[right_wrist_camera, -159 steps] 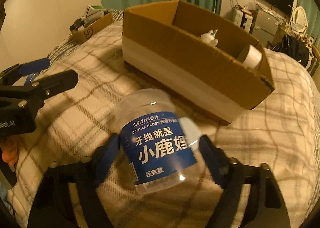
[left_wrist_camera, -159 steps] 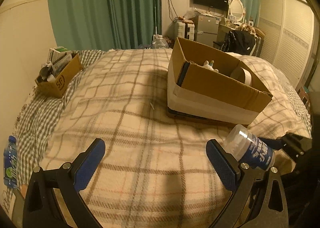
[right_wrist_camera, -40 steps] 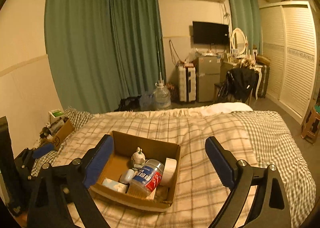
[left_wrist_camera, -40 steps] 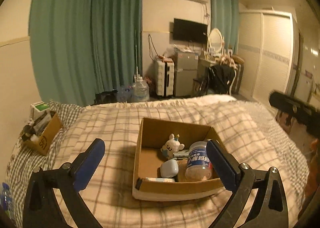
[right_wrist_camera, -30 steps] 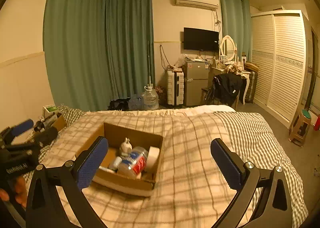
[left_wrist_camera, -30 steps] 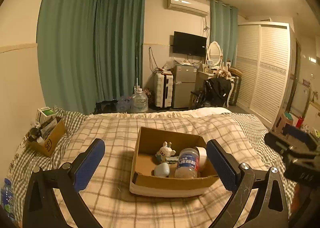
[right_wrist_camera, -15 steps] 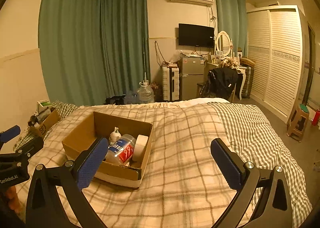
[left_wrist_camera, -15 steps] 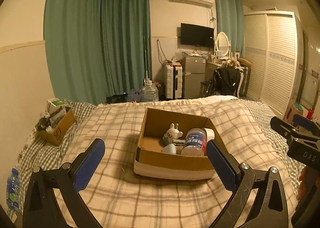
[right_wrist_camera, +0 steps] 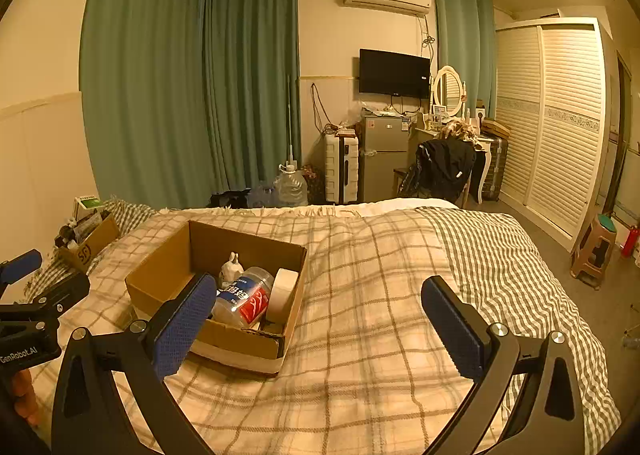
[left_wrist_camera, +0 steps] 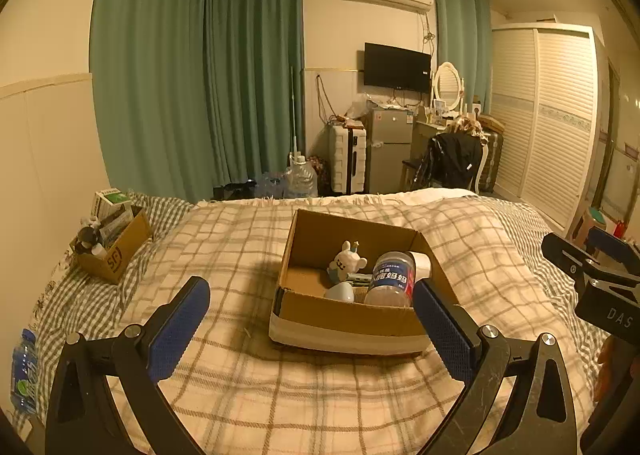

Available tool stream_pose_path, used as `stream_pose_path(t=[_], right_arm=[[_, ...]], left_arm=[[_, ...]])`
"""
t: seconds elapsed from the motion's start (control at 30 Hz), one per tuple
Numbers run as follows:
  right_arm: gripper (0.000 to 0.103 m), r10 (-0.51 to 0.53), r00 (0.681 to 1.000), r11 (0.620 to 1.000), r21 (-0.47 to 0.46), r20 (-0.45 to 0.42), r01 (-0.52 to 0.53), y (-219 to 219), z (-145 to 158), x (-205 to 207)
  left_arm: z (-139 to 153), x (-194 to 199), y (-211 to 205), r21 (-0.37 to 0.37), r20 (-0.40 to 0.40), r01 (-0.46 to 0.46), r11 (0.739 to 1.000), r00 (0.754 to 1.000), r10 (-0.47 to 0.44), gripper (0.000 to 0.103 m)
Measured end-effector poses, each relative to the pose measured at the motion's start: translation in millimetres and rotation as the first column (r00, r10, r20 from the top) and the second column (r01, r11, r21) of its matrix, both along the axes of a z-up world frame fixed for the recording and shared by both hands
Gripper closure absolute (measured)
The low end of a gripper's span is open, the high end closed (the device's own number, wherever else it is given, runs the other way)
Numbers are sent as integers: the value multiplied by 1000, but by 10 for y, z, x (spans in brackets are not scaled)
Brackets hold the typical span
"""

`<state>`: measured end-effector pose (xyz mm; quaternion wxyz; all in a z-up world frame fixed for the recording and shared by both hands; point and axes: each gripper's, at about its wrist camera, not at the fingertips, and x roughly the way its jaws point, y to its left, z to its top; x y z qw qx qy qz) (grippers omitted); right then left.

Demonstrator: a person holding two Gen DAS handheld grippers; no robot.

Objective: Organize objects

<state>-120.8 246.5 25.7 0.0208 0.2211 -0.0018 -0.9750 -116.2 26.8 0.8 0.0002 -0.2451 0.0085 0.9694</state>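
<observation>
Cardboard box (left_wrist_camera: 352,319) sits mid-frame on the plaid bed (left_wrist_camera: 248,387) in the left view, lower left in the right view. Inside it: floss jar (left_wrist_camera: 390,283) lying on its side with a blue label, white bunny figure (left_wrist_camera: 346,261) standing behind it, pale oval case (left_wrist_camera: 340,291) at the front wall, white roll (right_wrist_camera: 282,293) against the right wall. Everything I can see of the task's things is in the box; nothing loose shows on the blanket near it.

My left tool (left_wrist_camera: 312,325) hangs above the bed, pads wide apart, nothing between them. My right tool (right_wrist_camera: 316,321) is the same: pads spread, empty, box off to its lower left. Each tool shows at the edge of the other's view, well apart.

I judge the sorting is near done or done.

Risks from here: the bed is soft, so pressing a tool down next to the box could tilt it and roll the jar. The jar lies on its side touching the roll, and a knock to the box wall could shift both. The second small box (left_wrist_camera: 114,251) sits at the left bed edge, close to the wall, and a careless sweep of the left tool could nudge it. A blue bottle (left_wrist_camera: 24,377) lies at far lower left, beside the bed; I can't tell if it belongs to the task.
</observation>
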Motion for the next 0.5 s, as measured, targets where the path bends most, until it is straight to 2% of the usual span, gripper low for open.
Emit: stream_pose_path(t=[0.5], right_arm=[[0, -5, 1000, 1000, 4, 5, 5, -14, -35, 5]], left_arm=[[-23, -6, -6, -2, 9, -2, 1000, 1000, 2, 0]])
